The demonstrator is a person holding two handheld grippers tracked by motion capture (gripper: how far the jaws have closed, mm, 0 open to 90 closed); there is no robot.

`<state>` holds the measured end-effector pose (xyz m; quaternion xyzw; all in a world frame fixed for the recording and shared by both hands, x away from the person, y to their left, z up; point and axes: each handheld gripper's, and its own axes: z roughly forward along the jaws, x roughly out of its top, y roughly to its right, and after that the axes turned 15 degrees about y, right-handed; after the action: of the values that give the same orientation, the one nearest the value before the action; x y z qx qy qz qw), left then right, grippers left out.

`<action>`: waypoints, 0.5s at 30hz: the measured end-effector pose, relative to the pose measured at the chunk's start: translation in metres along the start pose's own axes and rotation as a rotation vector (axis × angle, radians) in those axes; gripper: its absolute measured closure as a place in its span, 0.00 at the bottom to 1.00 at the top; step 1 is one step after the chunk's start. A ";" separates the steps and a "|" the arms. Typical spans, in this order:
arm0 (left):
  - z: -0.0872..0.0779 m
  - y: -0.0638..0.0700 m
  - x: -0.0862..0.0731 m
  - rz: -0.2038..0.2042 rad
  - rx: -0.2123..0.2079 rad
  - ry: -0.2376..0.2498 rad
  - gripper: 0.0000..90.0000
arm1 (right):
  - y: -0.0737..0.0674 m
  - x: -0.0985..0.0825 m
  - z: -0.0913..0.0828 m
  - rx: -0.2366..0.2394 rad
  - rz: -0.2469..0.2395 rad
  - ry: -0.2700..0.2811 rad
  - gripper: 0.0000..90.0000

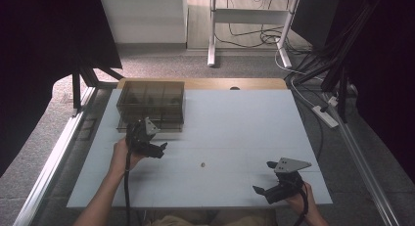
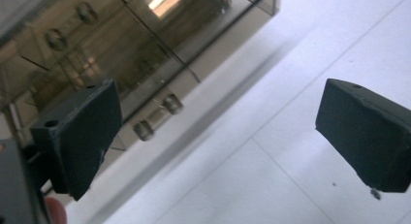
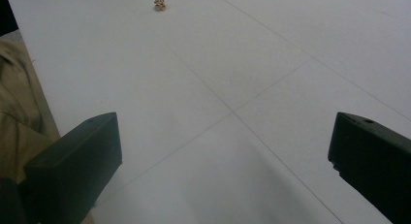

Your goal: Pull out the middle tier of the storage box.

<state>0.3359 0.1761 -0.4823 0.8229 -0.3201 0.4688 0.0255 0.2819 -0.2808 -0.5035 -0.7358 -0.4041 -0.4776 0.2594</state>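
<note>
A smoky see-through compartment box (image 1: 151, 106) stands at the back left of the white table (image 1: 235, 118). My left gripper (image 1: 160, 150) hovers just in front of it, open, with nothing between its jaws. In the left gripper view the box (image 2: 121, 49) lies close ahead with small metal cylinders (image 2: 157, 116) inside, and the left gripper (image 2: 220, 136) stands wide. A tiny tan object (image 1: 202, 164) lies mid-table, also at the far top of the right gripper view (image 3: 159, 4). My right gripper (image 1: 264, 178) rests near the front right edge; its jaws (image 3: 225, 161) are open over bare table.
A metal frame rail (image 1: 58, 152) runs along the table's left side. A power strip (image 1: 325, 116) and cables lie on the floor at the right. The person's tan trousers (image 3: 19, 103) show past the table's front edge.
</note>
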 end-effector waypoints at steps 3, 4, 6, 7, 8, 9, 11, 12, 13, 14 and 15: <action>0.000 0.006 -0.003 -0.016 -0.007 0.005 0.04 | 0.000 0.000 0.000 0.000 0.000 0.001 0.00; 0.000 0.008 -0.004 -0.018 -0.009 0.004 0.04 | 0.000 0.000 0.000 0.000 0.000 0.000 0.00; 0.000 0.012 -0.005 -0.010 -0.013 -0.003 0.04 | 0.000 0.000 0.000 0.000 -0.001 0.001 0.00; 0.000 0.014 -0.005 -0.005 -0.014 -0.005 0.03 | 0.000 0.000 0.000 0.000 -0.001 0.001 0.00; -0.001 0.016 -0.006 -0.007 -0.016 -0.003 0.03 | 0.000 0.000 0.000 0.000 -0.001 0.001 0.00; -0.001 0.018 -0.006 -0.008 -0.020 -0.003 0.03 | 0.000 0.000 0.000 -0.001 -0.001 0.001 0.00; -0.003 0.021 -0.005 -0.003 -0.025 0.000 0.03 | 0.000 0.000 0.000 0.000 -0.001 0.004 0.00; -0.003 0.023 -0.005 -0.004 -0.027 0.003 0.02 | 0.000 0.000 0.000 0.000 -0.002 0.004 0.00; -0.004 0.024 -0.005 -0.007 -0.032 0.006 0.02 | 0.000 0.000 0.000 0.000 -0.003 0.002 0.00; -0.005 0.026 -0.005 -0.012 -0.041 0.010 0.01 | 0.000 0.000 -0.001 0.000 -0.003 0.003 0.00; -0.005 0.028 -0.006 -0.011 -0.044 0.011 0.01 | 0.000 0.000 -0.001 -0.001 -0.003 0.003 0.00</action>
<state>0.3149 0.1586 -0.4910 0.8211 -0.3259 0.4662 0.0480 0.2813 -0.2811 -0.5029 -0.7345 -0.4045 -0.4796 0.2588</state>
